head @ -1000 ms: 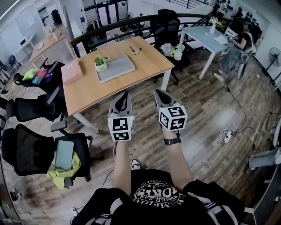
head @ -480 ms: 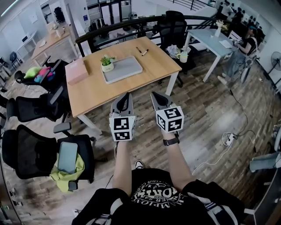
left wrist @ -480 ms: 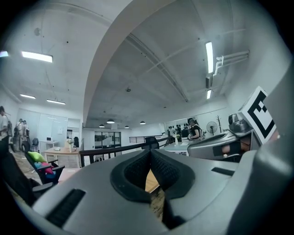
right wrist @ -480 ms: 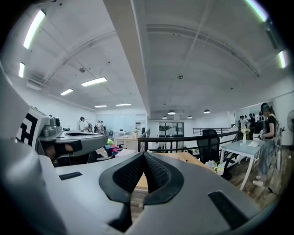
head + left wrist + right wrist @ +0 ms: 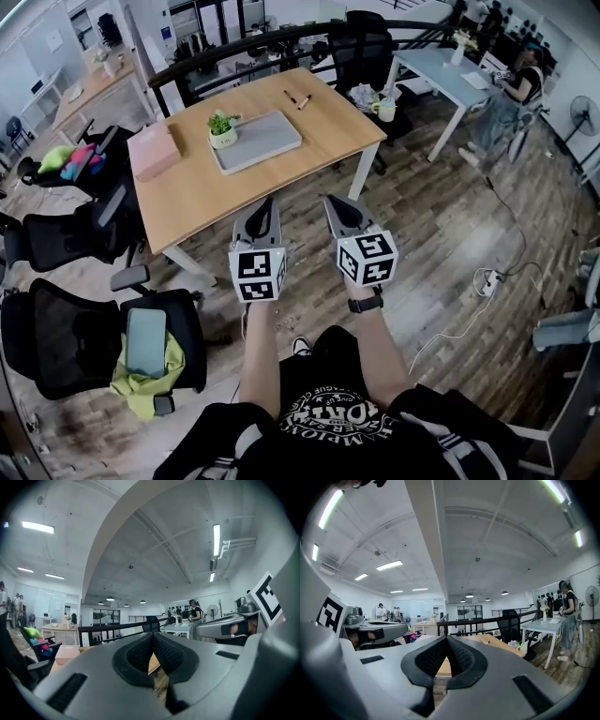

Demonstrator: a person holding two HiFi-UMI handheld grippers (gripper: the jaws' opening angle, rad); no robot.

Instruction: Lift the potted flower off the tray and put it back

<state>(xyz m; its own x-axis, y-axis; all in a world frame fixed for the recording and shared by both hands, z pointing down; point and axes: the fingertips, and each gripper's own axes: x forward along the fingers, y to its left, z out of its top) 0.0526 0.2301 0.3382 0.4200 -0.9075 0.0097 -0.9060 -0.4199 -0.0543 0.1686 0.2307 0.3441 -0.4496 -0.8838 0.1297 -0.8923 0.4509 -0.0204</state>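
1. We hold both tools shut and empty. The left gripper and the right gripper each have their jaws pressed together with nothing between them, as their own views confirm for the left and the right.
2. The flower stands at the left end of the tray, on the table. The lift has not begun.
3. The relation that matters is that the flower lies ahead of both grippers and off to the left, well apart from them, with bare table between.
4. Both grippers point roughly level toward the table, side by side, short of its near edge.
5. The left gripper is the nearer of the two, so we judge it better placed for the reach.
6. The tray's long axis runs across us from left to right, its right end a little farther away.
7. Neither gripper view shows the flower or the tray, since each gripper's own body blocks the lower part of its view.
8. Through the left view we make out only a pink box and a sliver of table.
9. In the head view the pot is too small for us to tell whether it sits fully inside the tray or on its rim.
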